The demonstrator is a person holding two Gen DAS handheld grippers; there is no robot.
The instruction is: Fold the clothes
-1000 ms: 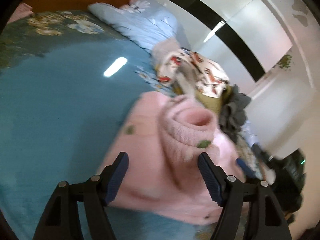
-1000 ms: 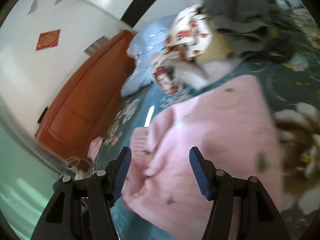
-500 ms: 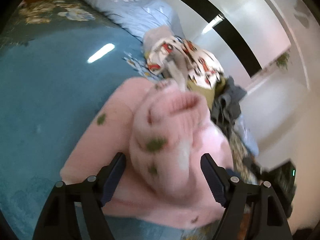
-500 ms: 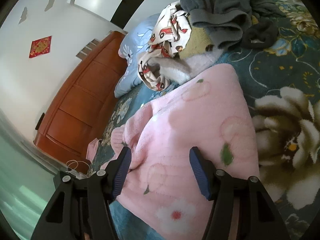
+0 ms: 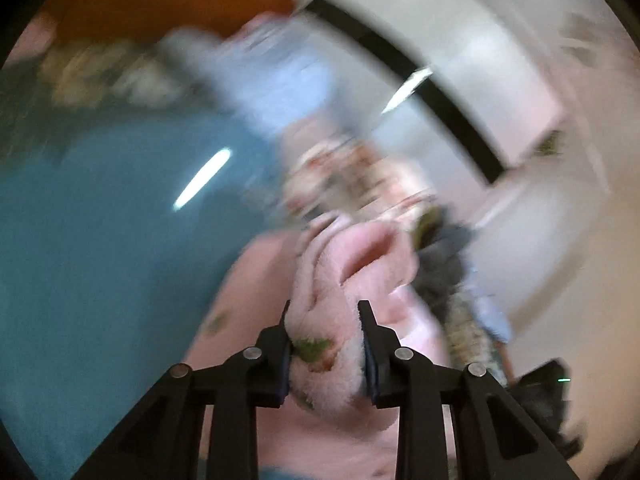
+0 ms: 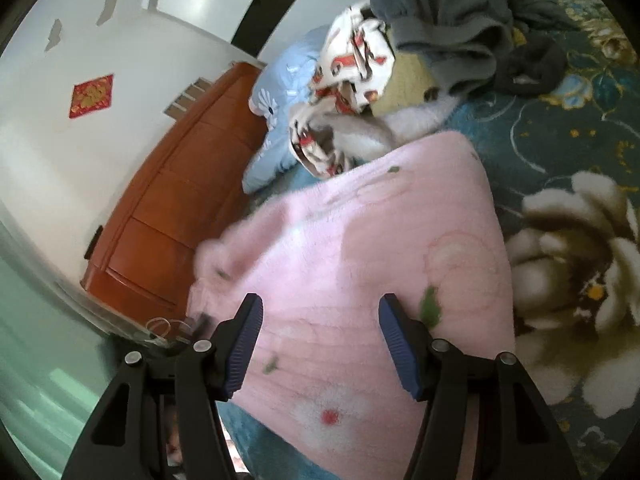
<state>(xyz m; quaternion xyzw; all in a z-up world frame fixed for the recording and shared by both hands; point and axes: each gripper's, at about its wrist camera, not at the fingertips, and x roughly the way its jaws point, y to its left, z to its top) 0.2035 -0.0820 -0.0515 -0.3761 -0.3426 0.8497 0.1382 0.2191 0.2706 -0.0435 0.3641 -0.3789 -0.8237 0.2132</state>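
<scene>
Looking along the left gripper [image 5: 325,344], its two black fingers are squeezed onto a fat roll of the pink fuzzy top [image 5: 340,280]. The roll sticks up between the fingers, and its open sleeve end points away from the camera. The rest of the pink top lies flat under it on the teal bed cover [image 5: 100,260]. Much of this view is blurry. Behind the roll is a blurry pile of clothes [image 5: 352,176], and past that a light blue pillow [image 5: 272,80] near the head of the bed.

Looking along the right gripper [image 6: 320,344], its fingers with blue pads [image 6: 246,340] are spread wide and hold nothing. They hang just over the pink fuzzy top [image 6: 360,248], which lies spread out in the middle of the bed. It has small green leaves and a white flower with a red dot on it. Its far edge touches a white cloth with red cars [image 6: 348,92]. A gray garment [image 6: 448,12] is heaped beside that cloth. On the right, the bed cover [image 6: 560,160] has big cream flowers on it. A brown wooden headboard [image 6: 172,200] stands at the far end, with the blue pillow [image 6: 280,112] against it.
</scene>
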